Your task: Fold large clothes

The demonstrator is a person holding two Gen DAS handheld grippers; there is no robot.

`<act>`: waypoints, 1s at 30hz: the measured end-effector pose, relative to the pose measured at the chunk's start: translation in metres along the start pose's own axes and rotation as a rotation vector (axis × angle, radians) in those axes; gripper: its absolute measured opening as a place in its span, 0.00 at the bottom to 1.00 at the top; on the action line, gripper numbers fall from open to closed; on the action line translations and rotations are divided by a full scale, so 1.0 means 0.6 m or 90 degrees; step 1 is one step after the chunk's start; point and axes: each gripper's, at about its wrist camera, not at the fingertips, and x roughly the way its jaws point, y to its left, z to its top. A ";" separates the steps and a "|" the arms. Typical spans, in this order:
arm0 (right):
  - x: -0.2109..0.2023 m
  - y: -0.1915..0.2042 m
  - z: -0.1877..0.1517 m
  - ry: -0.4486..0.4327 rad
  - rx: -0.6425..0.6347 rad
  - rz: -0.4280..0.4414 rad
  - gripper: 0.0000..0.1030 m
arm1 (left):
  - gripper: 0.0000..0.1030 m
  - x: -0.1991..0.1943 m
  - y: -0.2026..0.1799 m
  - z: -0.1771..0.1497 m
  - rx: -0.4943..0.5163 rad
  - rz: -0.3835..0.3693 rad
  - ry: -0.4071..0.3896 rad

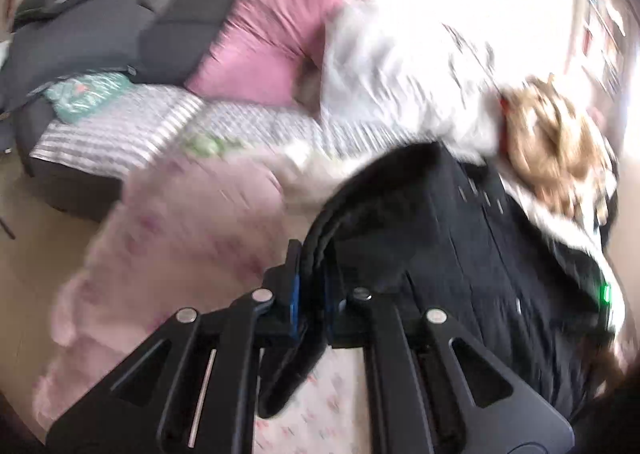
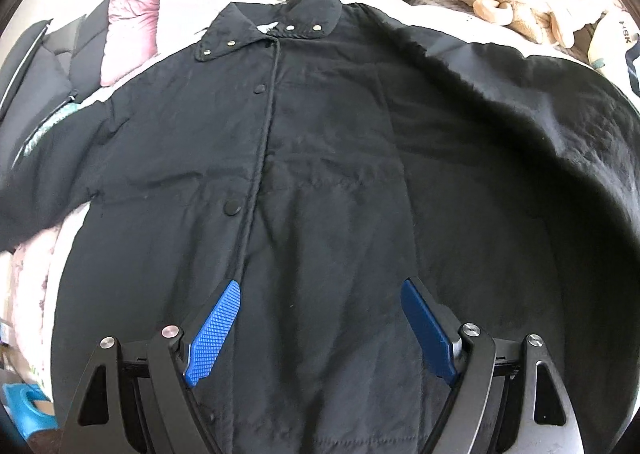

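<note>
Matte black snap-front coat (image 2: 320,174), hem pinched by left gripper (image 1: 310,290)

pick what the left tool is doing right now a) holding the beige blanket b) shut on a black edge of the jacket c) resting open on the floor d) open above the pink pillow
b: in the left wrist view the left tool has its blue pads closed together on a thick black edge of the black jacket, while the right tool hangs open over the jacket front.
</note>
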 end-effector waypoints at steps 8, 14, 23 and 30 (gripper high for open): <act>0.021 -0.004 0.011 0.005 0.009 -0.011 0.81 | 0.09 0.081 0.148 0.093 -0.110 0.135 -0.005; 0.028 0.000 0.013 0.004 -0.011 -0.029 0.81 | 0.10 0.187 0.230 0.019 -0.155 0.240 0.094; 0.012 -0.020 0.012 -0.008 -0.001 -0.053 0.81 | 0.41 0.223 0.215 -0.085 -0.127 0.378 0.191; -0.039 -0.029 0.009 -0.059 -0.036 -0.110 0.82 | 0.92 0.137 0.118 -0.060 -0.102 0.327 0.136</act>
